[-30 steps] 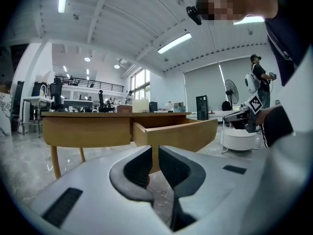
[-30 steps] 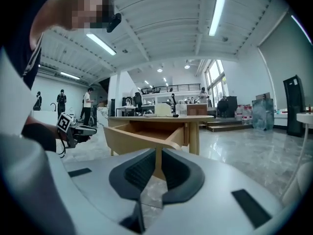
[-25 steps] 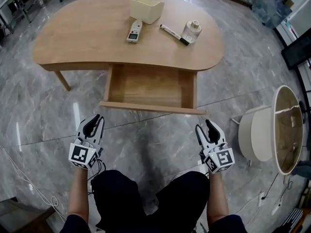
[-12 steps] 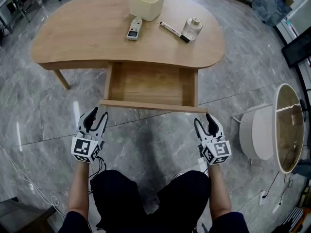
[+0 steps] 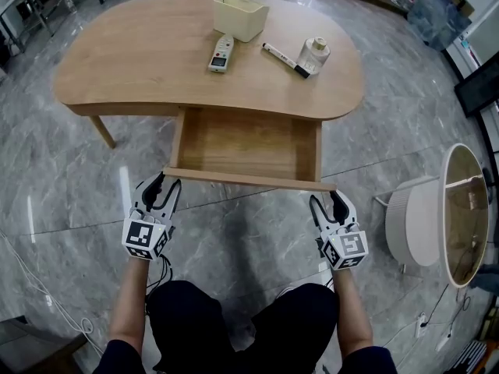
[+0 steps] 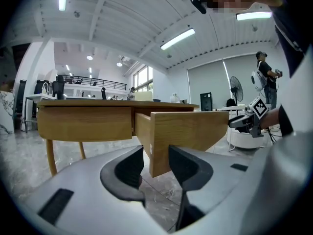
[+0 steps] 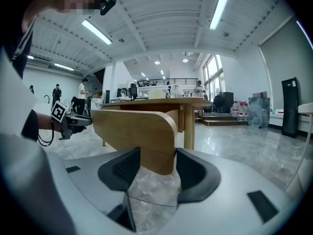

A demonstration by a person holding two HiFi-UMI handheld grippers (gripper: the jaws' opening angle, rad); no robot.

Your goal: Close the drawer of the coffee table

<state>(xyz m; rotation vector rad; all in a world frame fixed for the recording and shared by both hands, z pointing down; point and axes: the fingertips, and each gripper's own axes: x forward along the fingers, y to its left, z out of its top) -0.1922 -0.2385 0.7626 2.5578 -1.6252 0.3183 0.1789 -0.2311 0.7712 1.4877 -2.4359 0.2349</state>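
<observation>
Pulled-out drawer (image 5: 248, 179) sits just ahead of both tongs.
Left tongs (image 5: 161, 186) and right tongs (image 5: 327, 202), freshly spread, grasp nothing; each faces one corner of the drawer's front.

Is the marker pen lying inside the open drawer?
No, the marker pen lies on the table top, and the drawer holds nothing.

Cream bin (image 5: 241, 15): top centre of my head view.
Remote (image 5: 221, 54): just below it.
Marker (image 5: 284, 59): right of the remote, slanted.
White jar (image 5: 316, 51): by the marker's right end.
Round stand (image 5: 412, 223): far right edge.
</observation>
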